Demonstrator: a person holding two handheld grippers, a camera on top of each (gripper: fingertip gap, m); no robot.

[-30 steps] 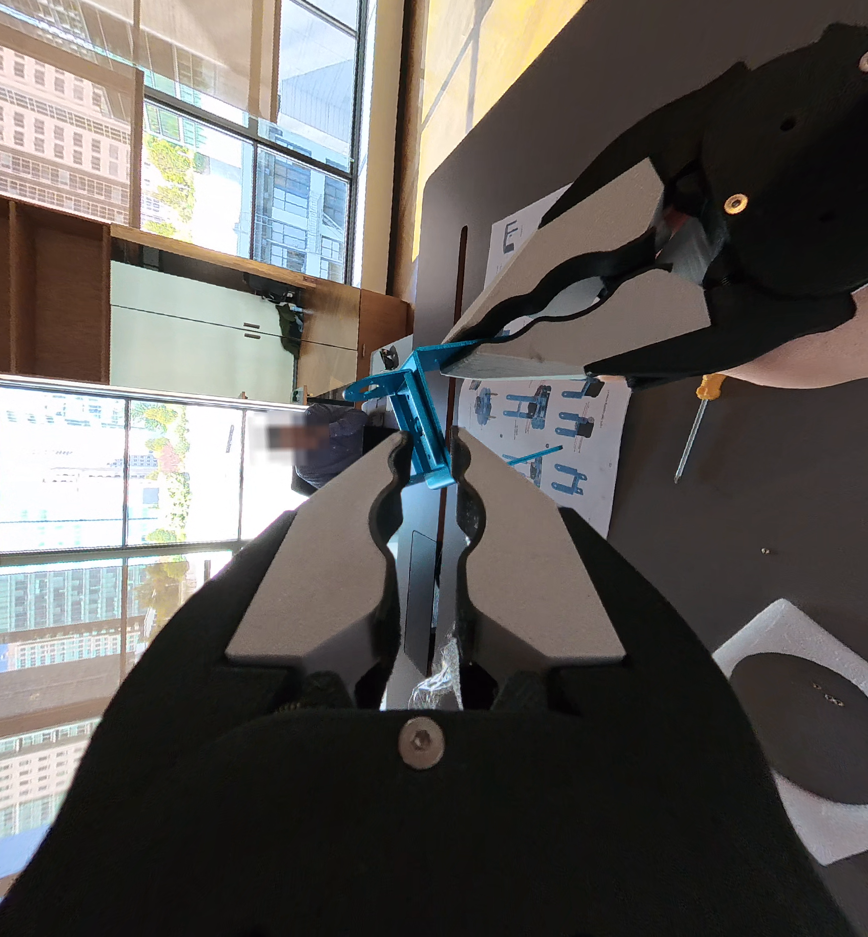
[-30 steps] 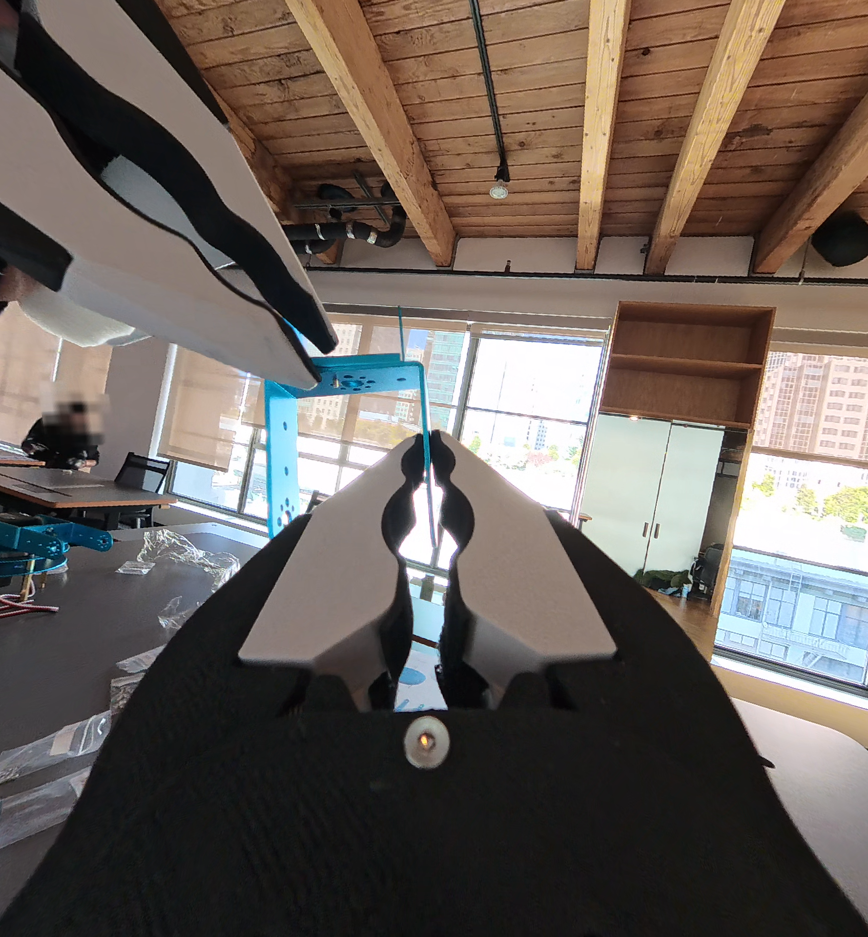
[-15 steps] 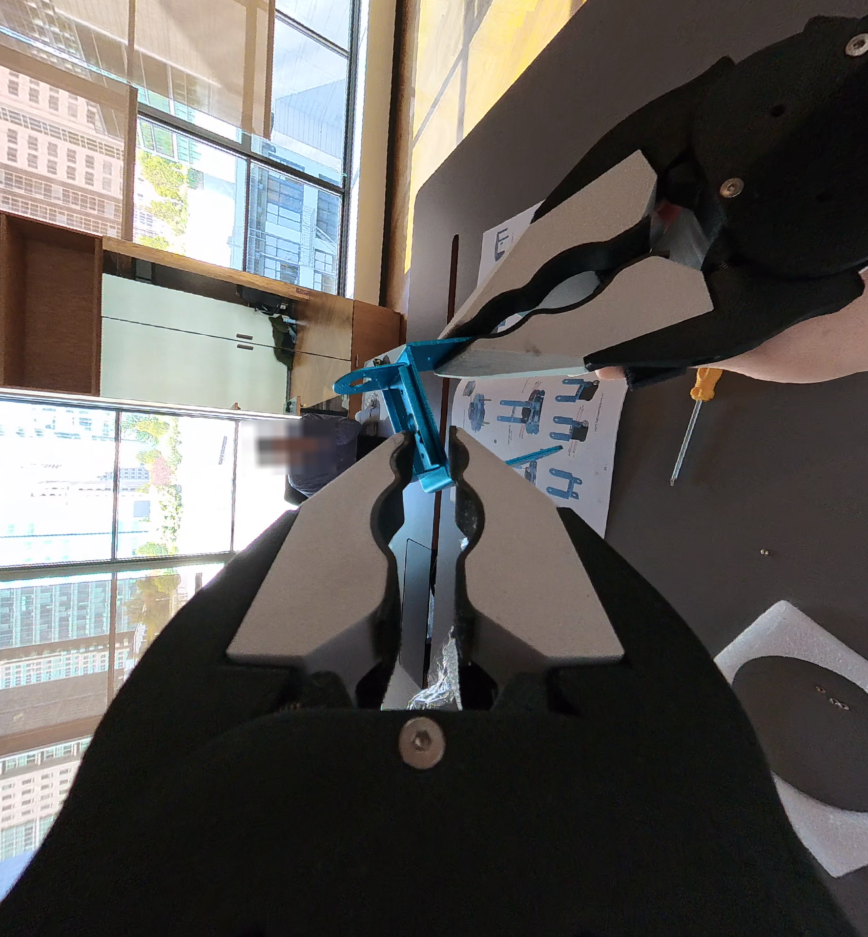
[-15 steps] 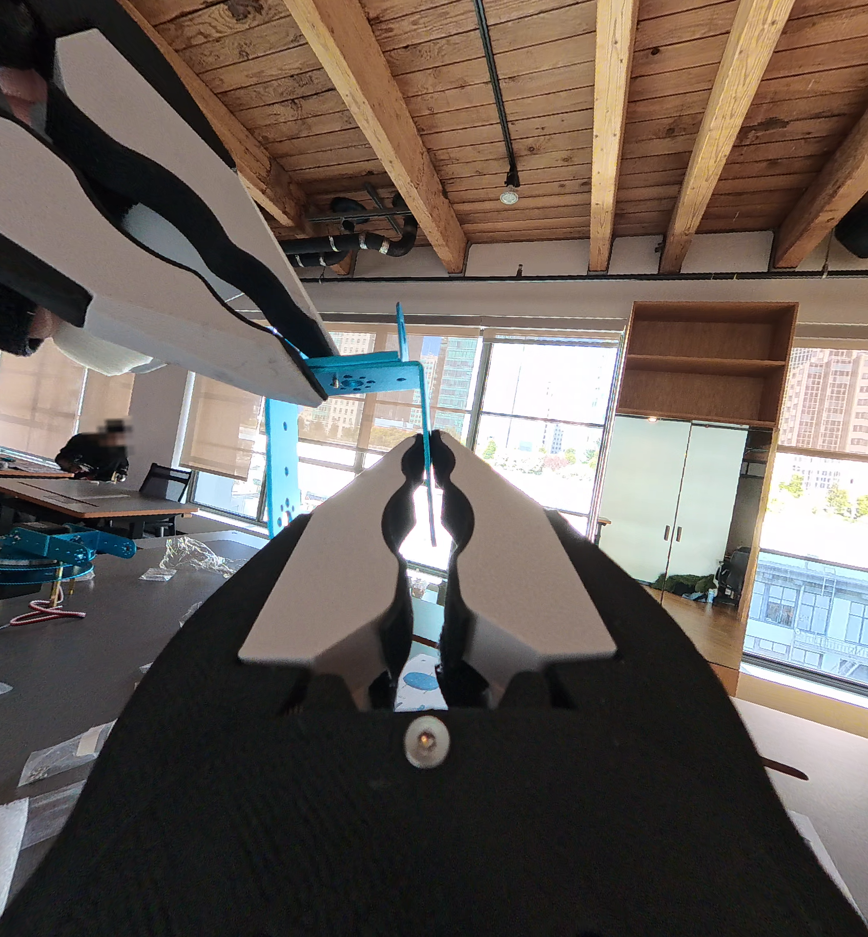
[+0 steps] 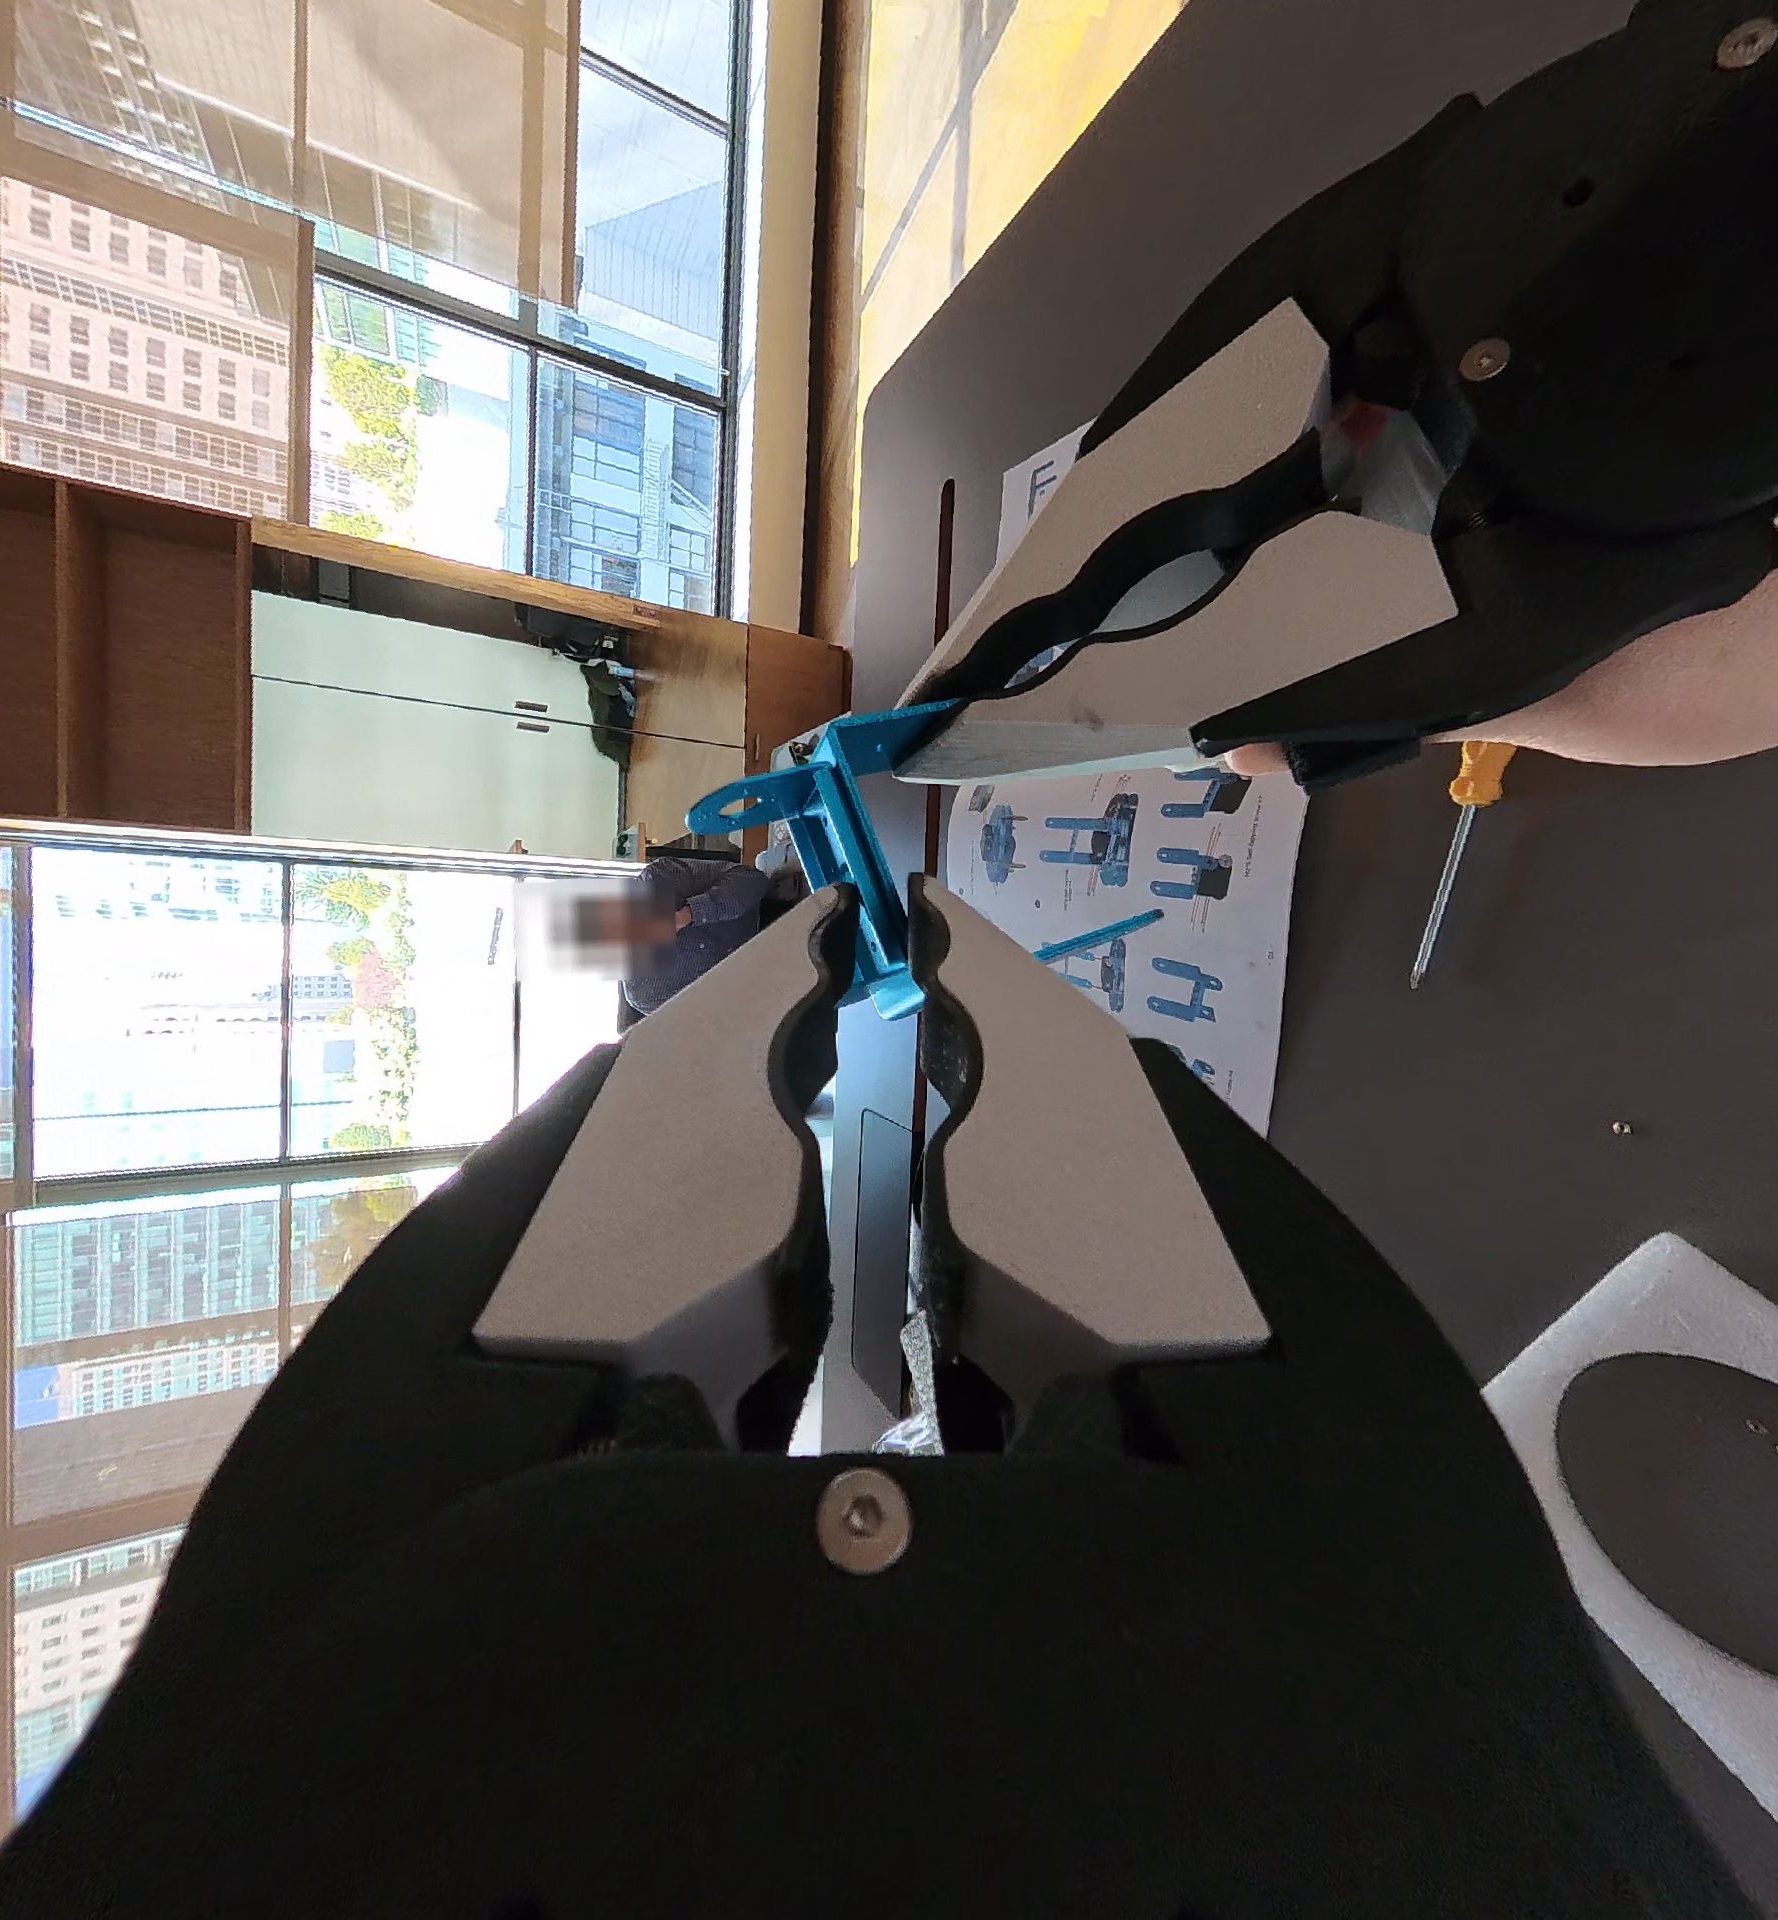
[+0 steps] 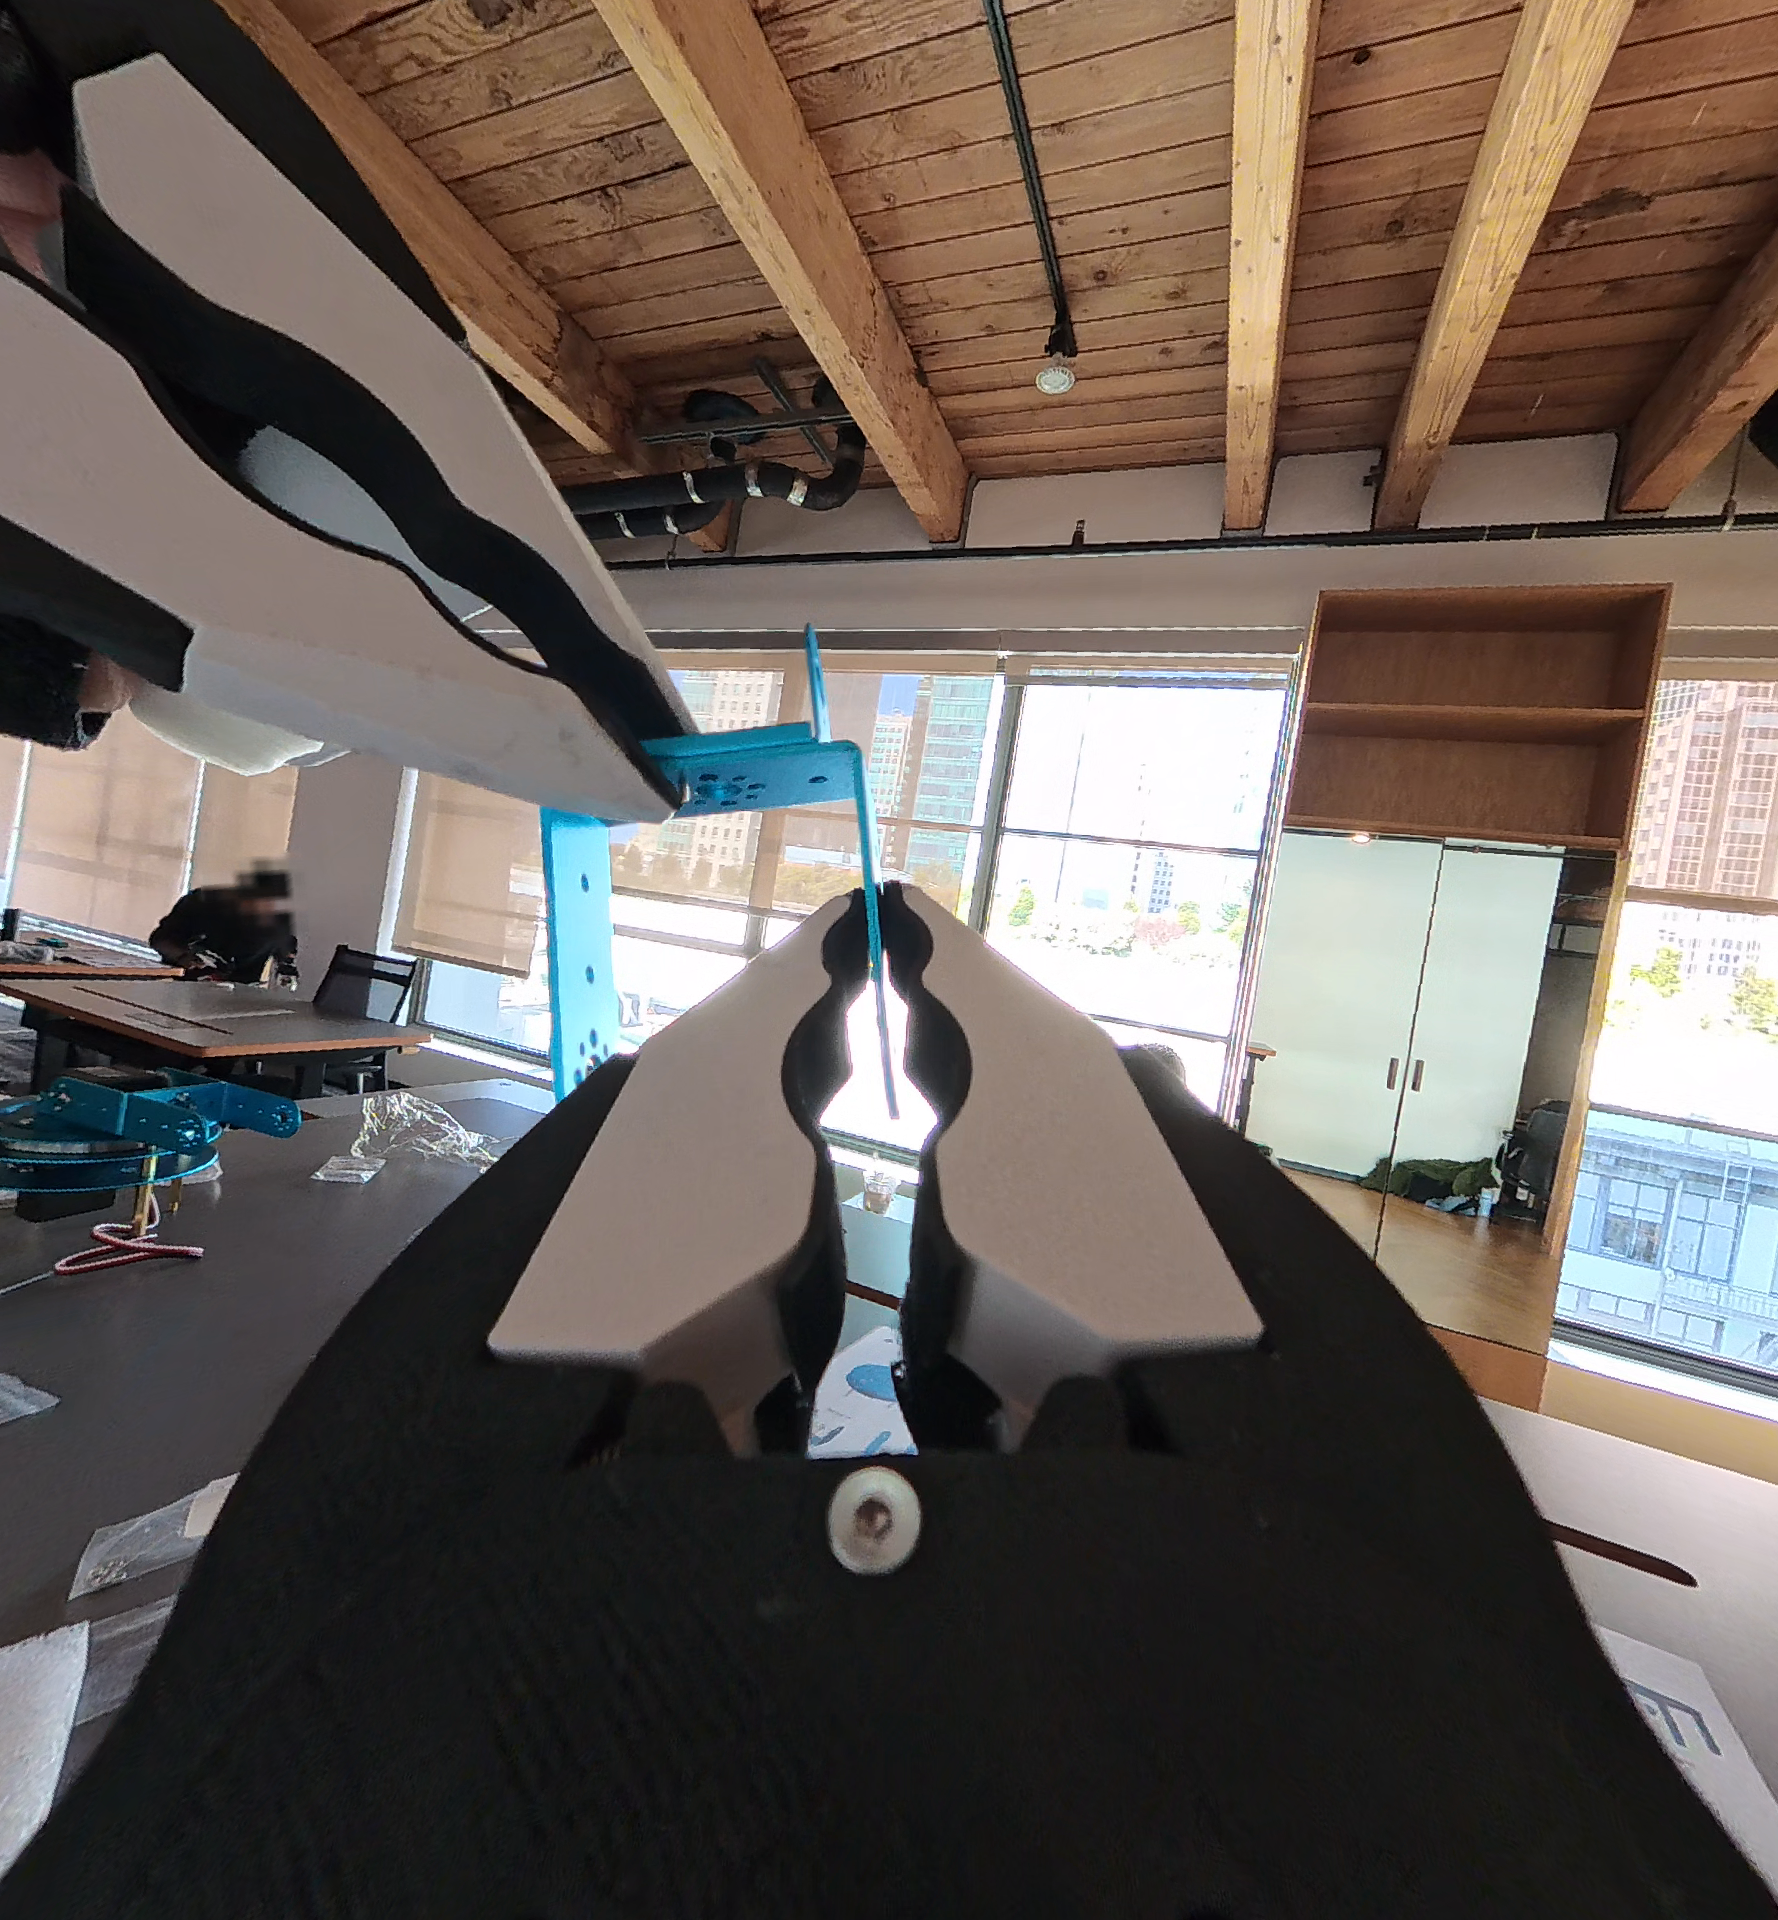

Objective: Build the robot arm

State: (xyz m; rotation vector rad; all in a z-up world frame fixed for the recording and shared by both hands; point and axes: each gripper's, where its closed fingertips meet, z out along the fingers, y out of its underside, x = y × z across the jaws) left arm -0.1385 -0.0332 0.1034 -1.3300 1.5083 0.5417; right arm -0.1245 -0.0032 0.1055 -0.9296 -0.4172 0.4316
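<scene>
Holding one blue bracket (image 5: 843, 821) in mid-air between both tools, well above the dark table (image 5: 1591, 1039). We see a thin bent piece of blue metal: a flat plate drilled with small holes, and legs turned down at right angles from it. One leg is a long strip with holes along its length. A rounded tab with a hole sticks out at one end.

Left tool (image 5: 877, 904): its tips are clamped on one leg of the bracket, and the leg's lower end sits in the narrow gap between the pale fingers. From the right wrist view, the same tool comes in from upper left with its tips closed over the end of the drilled plate.

Right tool (image 6: 877, 899): its tips are pressed together on a thin leg seen edge-on, which runs down into the wavy opening behind the tips. The long holed strip hangs free to the left of this tool, not touching it.

On the table below we note a printed sheet (image 5: 1249, 935) with blue drawings, with a yellow-handled screwdriver (image 5: 1446, 873) just beside it. White foam (image 5: 1643, 1288) bearing a dark disc (image 5: 1716, 1527) lies nearer the camera. Well apart on the table stands a blue assembly (image 6: 106, 1122) on brass posts.
</scene>
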